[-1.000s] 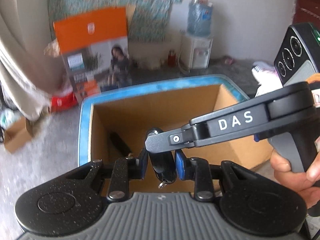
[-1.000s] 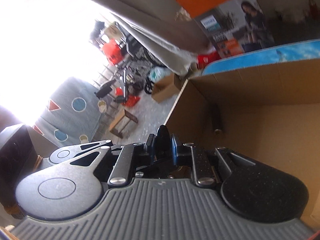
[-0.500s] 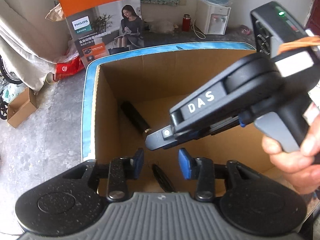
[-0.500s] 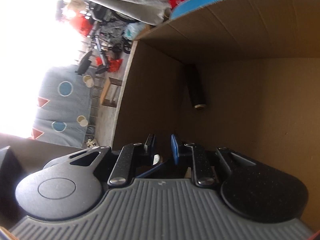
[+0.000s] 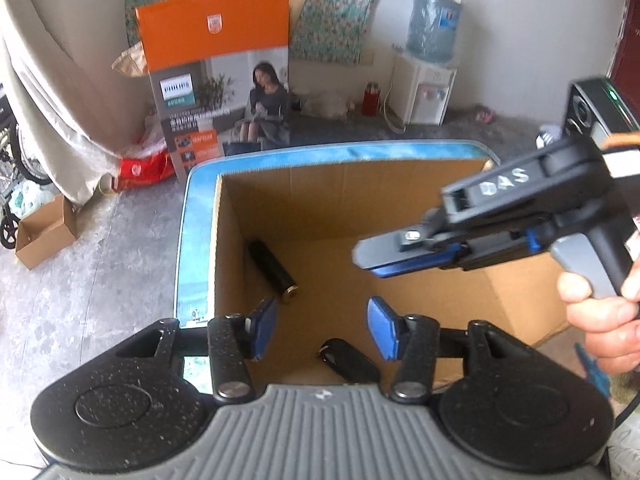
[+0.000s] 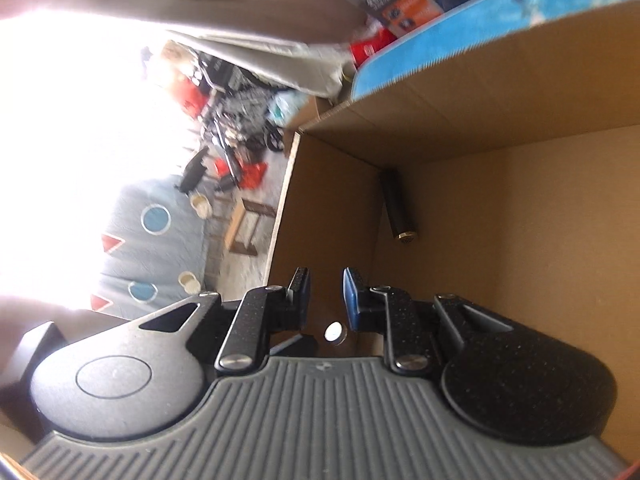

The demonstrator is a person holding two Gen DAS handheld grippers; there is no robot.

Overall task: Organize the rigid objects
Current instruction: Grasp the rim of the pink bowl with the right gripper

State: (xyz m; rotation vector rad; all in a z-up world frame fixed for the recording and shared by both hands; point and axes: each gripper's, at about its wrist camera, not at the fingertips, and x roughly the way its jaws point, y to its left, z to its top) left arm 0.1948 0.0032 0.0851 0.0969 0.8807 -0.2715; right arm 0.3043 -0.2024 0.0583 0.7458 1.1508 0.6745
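1. The left gripper (image 5: 322,330) hangs over the near edge of an open cardboard box (image 5: 400,208). Its jaws have just been opening and now stand moderately apart, with nothing pressed between the blue pads (image 5: 264,326).
2. A small black key-fob-like object (image 5: 346,362) lies on the box floor directly below the gap between those pads, touching neither.
3. A black cylinder (image 5: 272,266) with a brassy end cap lies on the box floor near the left wall, well apart from the fob.
4. The right gripper (image 5: 364,254), held in a person's hand (image 5: 604,316), reaches in over the box from the right side, above the floor. In its own view (image 6: 324,294) the blue pads show a narrow gap with nothing gripped between them.
5. The box has a blue-printed top rim. Beyond it an orange product carton (image 5: 220,80) stands on the concrete floor (image 5: 100,248), with a water dispenser (image 5: 424,92) against the far wall.
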